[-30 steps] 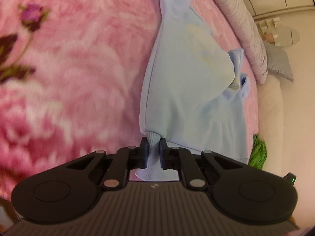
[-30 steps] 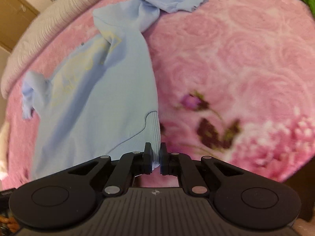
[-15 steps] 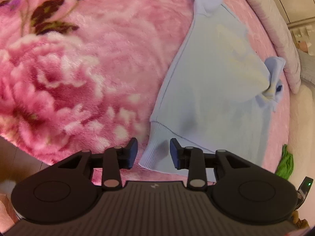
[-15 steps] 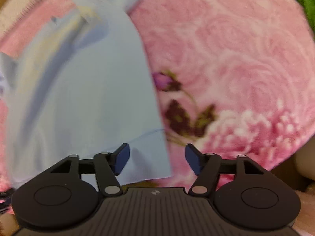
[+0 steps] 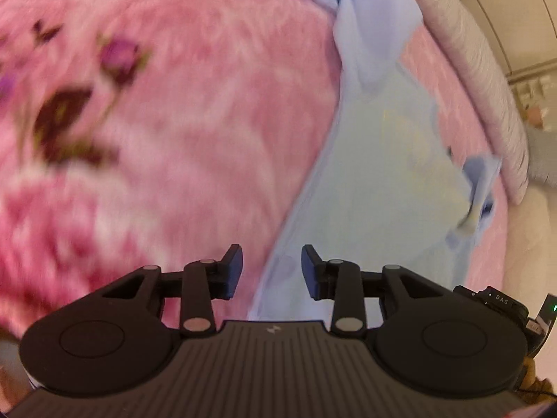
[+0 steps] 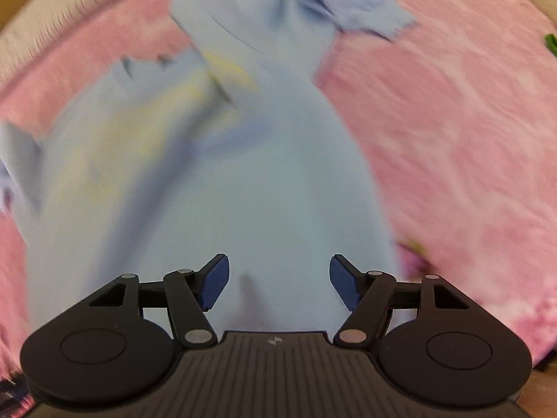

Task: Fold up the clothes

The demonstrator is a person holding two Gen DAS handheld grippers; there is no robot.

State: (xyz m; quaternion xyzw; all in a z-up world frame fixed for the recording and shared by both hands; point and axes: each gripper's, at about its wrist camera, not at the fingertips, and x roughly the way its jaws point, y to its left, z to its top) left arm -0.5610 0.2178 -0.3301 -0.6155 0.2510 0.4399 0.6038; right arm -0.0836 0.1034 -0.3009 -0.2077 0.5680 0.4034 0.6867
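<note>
Left gripper [image 5: 271,271] jaws apart, empty; light blue sweater [image 5: 379,174] edge just ahead between tips, body running ahead-right. Right gripper [image 6: 278,282] jaws wide apart, empty; sweater [image 6: 226,191] directly ahead, long axis away from tips, so right gripper better centred; bunched sleeve [image 6: 351,7] far; pink floral blanket [image 6: 452,122] underneath. Motion blur; hem hidden below grippers.

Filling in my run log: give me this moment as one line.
left gripper: open, empty | right gripper: open, empty | light blue sweatshirt: lying on pink floral blanket, unfolded, sleeves bunched | views: motion-blurred
</note>
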